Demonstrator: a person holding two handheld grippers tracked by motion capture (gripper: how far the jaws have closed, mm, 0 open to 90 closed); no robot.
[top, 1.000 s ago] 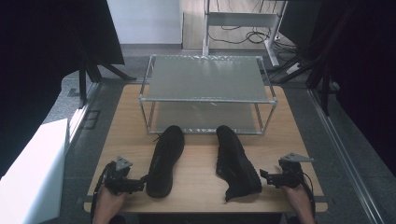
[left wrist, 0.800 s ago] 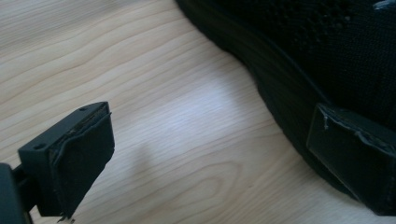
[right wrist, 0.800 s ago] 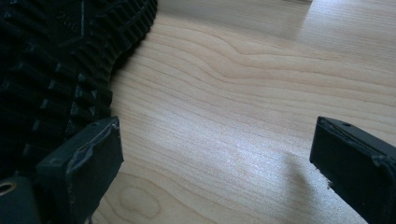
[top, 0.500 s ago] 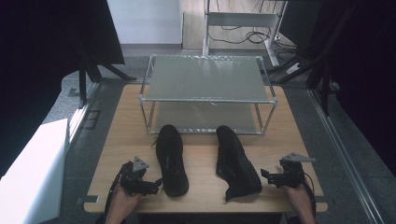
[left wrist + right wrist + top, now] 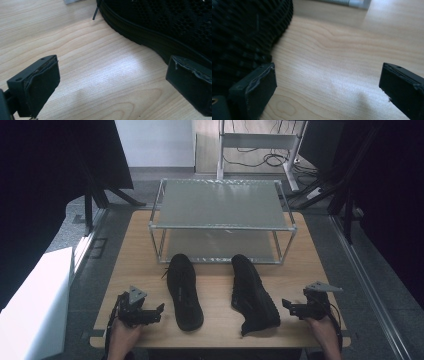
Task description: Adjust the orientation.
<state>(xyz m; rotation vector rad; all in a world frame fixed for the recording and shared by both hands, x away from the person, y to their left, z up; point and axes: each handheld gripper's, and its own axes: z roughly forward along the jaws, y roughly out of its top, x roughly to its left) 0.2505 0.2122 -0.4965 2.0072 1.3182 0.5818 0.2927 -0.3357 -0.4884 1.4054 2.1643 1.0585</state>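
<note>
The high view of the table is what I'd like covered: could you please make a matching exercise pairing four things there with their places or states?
Things:
1. left shoe
2. right shoe
3. left hand-held gripper
4. two-tier rack

Places or states:
A. at the far side of the table, both shelves bare
B. open, beside the upright shoe's heel end
C. tipped onto its side
D. upright, laces facing up

Pairs: 1-D, 2-C, 3-B, 4-A

Two black shoes lie on the counter near its front edge: left shoe upright, right shoe tipped sideways.
</note>
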